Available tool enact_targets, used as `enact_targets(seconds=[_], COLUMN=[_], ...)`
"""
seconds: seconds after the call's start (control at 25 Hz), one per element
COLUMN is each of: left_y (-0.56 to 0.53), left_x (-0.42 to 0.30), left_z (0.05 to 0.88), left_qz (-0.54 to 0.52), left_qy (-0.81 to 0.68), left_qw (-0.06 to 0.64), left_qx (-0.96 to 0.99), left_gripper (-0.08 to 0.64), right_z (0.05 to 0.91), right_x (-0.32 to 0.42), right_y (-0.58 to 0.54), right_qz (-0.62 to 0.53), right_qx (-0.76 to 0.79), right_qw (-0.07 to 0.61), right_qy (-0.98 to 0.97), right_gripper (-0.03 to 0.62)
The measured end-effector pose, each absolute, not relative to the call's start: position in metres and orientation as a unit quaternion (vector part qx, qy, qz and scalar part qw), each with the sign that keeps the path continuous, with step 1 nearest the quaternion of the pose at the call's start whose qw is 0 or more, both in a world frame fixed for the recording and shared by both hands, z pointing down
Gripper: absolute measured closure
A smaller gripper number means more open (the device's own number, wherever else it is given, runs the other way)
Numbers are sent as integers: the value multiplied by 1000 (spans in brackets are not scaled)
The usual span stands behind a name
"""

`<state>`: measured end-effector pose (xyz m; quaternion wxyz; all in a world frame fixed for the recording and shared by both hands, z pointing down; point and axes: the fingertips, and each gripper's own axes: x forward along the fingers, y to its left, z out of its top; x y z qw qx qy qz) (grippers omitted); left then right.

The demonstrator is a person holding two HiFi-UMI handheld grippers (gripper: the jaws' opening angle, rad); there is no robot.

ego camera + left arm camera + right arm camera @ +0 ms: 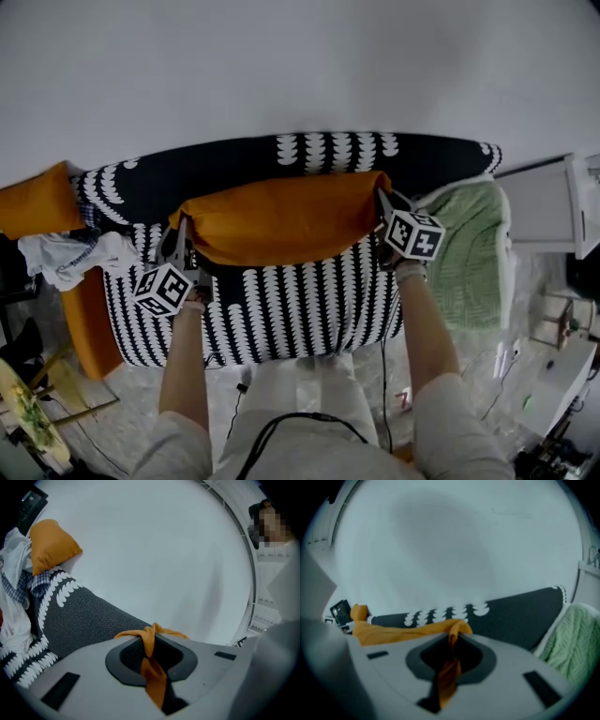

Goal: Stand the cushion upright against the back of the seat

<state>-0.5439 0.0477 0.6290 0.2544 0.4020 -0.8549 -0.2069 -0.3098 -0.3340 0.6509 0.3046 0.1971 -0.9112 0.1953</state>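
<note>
Two grippers (181, 236) (382, 202), one cushion (281, 220), one corner pillow (37, 202)

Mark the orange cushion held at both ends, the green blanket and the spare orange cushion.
held orange cushion (281, 220): head view, middle of its front face.
green blanket (473, 262): head view, centre of its textured surface.
spare orange cushion (52, 545): left gripper view, middle of its face.

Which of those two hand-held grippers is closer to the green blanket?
Right. The right hand-held gripper pinches the orange cushion right beside the green blanket; the left hand-held gripper grips its opposite corner, farther off.
</note>
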Motion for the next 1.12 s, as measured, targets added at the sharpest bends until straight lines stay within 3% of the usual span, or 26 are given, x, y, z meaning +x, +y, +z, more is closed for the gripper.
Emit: enact_targets(seconds=[0.44,0.64,0.92,1.12], left_y=[49,49,54,56], left_x=[-535,-534,-528,-520], left_z=[624,618,605,601], left_qz=[-100,-111,-133,-118], left_qy=[-868,-859,-847,-848], left_qw=[240,244,246,245], left_qx=[423,436,452,454], left_gripper=[491,477,362,351], right_z=[651,650,650,650], right_x=[-306,-306,-309,-305], right_y=[-335,-336,-336,-337], right_qz=[187,186,184,192], right_qx=[239,243,249,255], right_qw=[300,299,299,294], right_qy=[-904,-904,-903,-901], right_gripper=[551,551,551,549])
